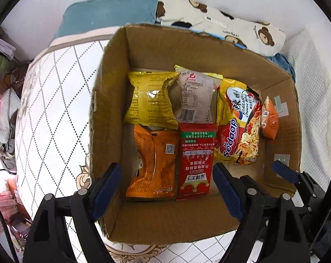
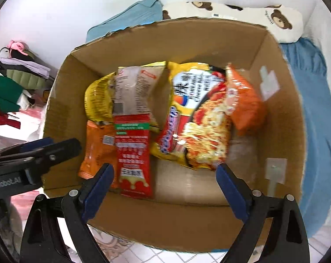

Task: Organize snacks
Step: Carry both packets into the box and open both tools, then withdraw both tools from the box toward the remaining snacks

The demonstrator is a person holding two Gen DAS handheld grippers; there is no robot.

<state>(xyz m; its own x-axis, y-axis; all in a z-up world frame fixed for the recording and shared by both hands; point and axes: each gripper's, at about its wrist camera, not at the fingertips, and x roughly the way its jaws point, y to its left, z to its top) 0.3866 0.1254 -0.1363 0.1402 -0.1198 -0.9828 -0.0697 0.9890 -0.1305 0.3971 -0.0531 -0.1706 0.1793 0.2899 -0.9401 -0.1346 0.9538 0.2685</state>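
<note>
An open cardboard box [image 1: 113, 100] [image 2: 62, 109] on a bed holds several snack packs. In the left wrist view: a yellow pack [image 1: 149, 100], a clear-white pack [image 1: 194, 96], an orange pack [image 1: 154, 164], a red sachet [image 1: 196, 160], a Mi Sedaap noodle pack [image 1: 237, 127] and a small orange pack [image 1: 269, 118]. The right wrist view shows the noodle pack [image 2: 200, 122], the red sachet [image 2: 132, 153] and the small orange pack [image 2: 246, 103]. My left gripper [image 1: 167, 188] is open and empty over the box's near side. My right gripper [image 2: 165, 188] is open and empty above the box.
The box sits on a quilted white mattress [image 1: 51, 109]. A blue pillow [image 1: 108, 13] and a bear-print pillow [image 1: 231, 28] lie behind it. A blue blanket [image 2: 314, 109] is to the right. Clothes are piled off the bed's left side [image 2: 16, 81].
</note>
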